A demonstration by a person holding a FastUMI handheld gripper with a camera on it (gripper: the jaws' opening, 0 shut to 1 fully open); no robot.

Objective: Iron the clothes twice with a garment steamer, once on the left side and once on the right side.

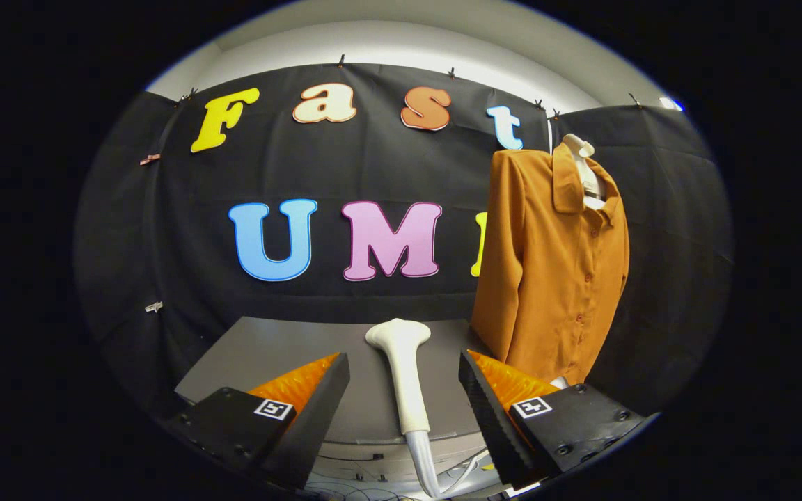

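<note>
— What's the biggest thing you can see from where you stand?

— The black cloth wall at the back; in front of it a grey desk (pixel 269 348); then the shirt (pixel 554 278), rust-orange, buttoned, hanging upright on a white hanger at the desk's right end, beyond the right finger and off to that side.

— And the steamer?

— It lies flat on the desk; a white steamer (pixel 404 376) with its broad head at the far end and its handle running back toward us; the handle tapers into a paler cord end that overhangs the near edge of the desk; so its long axis runs nearly straight along the line of the fingers, a touch tilted.

— Where's the tool in all this?

— The tool (pixel 404 379) is spread wide, holding nothing; one finger stands either side of the handle, both clear of it; the handle sits in the gap between them, slightly nearer the right finger, I'd say.

— So what does the grab depend on?

— I'd judge it's the lining-up; the handle points back at the tool, so closing across it where it is should catch the shaft; neither side of the shirt looks steamed yet; once lifted, the steamer has to swing right, toward the shirt.
</note>
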